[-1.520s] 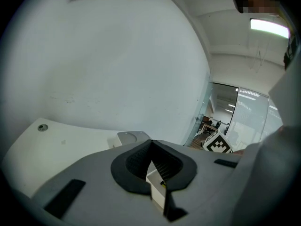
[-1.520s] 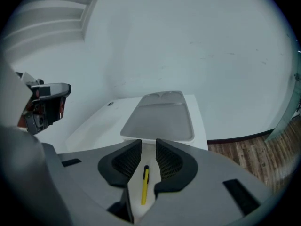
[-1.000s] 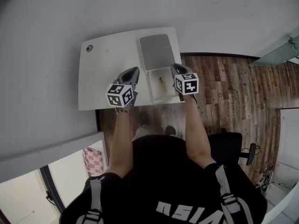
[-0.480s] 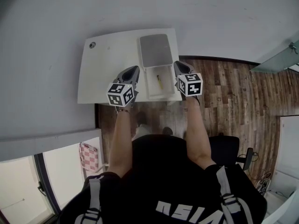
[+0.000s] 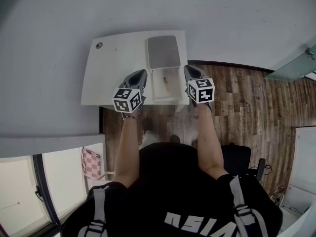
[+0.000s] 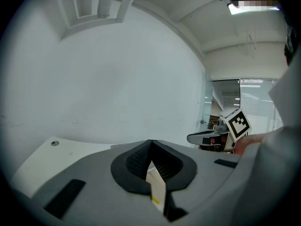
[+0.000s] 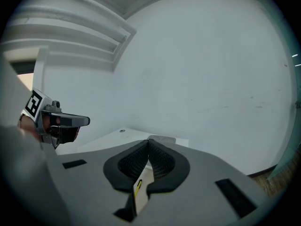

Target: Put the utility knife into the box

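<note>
The knife [image 5: 167, 84] lies in the box [image 5: 157, 97], in the middle of the head view, so the putting-in looks done. The lid [image 5: 163, 52] stands open above it. The left gripper [image 5: 141, 74] is just left of the box, with its jaws together and nothing in them. The right gripper [image 5: 190, 69] is just right of the box. Its jaws have just been closing and are together on nothing. Next may be shutting the lid. The box sits near the table's [image 5: 108, 73] bottom and right edges, so go gently. There is lots of room on the left.

Black top [image 5: 177, 181] on the person, white lettering [image 5: 197, 223] across it (upside down from up here), grey straps [image 5: 98, 206] over both shoulders. Left gripper [image 5: 142, 74] and right gripper [image 5: 188, 69]: grey shells, black ribbed pads [image 6: 137, 162], each with a white cube [image 5: 127, 100] of black square markers.
</note>
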`<state>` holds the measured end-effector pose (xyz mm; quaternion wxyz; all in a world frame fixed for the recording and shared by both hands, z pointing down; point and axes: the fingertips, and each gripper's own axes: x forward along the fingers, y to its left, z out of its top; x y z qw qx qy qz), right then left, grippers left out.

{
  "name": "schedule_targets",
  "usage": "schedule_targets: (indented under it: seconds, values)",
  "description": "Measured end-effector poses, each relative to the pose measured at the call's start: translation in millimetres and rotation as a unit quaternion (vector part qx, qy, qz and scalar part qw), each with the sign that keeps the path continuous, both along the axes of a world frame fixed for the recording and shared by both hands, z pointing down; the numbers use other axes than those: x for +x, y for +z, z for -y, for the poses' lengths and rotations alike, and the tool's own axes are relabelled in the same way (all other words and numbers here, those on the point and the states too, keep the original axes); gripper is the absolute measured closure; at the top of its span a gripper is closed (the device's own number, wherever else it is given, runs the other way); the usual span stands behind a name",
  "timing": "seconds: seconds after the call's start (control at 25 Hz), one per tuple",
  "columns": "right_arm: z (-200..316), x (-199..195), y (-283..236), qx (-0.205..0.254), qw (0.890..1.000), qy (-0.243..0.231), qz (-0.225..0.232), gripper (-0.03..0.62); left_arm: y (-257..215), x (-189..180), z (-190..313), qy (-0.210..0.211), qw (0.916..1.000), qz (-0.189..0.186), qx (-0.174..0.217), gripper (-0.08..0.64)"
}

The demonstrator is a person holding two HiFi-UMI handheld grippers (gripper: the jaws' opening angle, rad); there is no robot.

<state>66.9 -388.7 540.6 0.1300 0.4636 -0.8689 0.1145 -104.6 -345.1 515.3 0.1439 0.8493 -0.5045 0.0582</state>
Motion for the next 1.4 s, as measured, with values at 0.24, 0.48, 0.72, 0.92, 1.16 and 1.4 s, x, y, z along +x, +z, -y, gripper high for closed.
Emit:
schedule_targets:
  seconds: [0.24,0.48,0.72,0.92,1.16,1.4]
  values:
    - [-12,8,-9,0.011,1.0,-0.004,0.002,0.578,-3,8,-12,-0.003,1.0,-0.005,0.005,0.535]
    - [-22,15,-13,0.016,1.0,-0.007,0.004,0.577,-6,17,-22,-0.006,0.9999,-0.007,0.008,0.535]
    - [-34,15,-14,0.018,1.0,-0.01,0.007,0.578,-6,19,-32,-0.009,0.9999,-0.008,0.009,0.535]
    - [-41,17,-12,0.016,1.0,-0.009,0.009,0.578,-7,19,-38,-0.011,0.9999,-0.008,0.009,0.535]
    - [-52,17,-8,0.011,1.0,-0.011,0.011,0.578,-8,17,-48,-0.016,0.9998,-0.008,0.01,0.535]
    - [-55,19,-7,0.011,1.0,-0.011,0.012,0.578,-7,18,-52,-0.016,0.9998,-0.006,0.01,0.535]
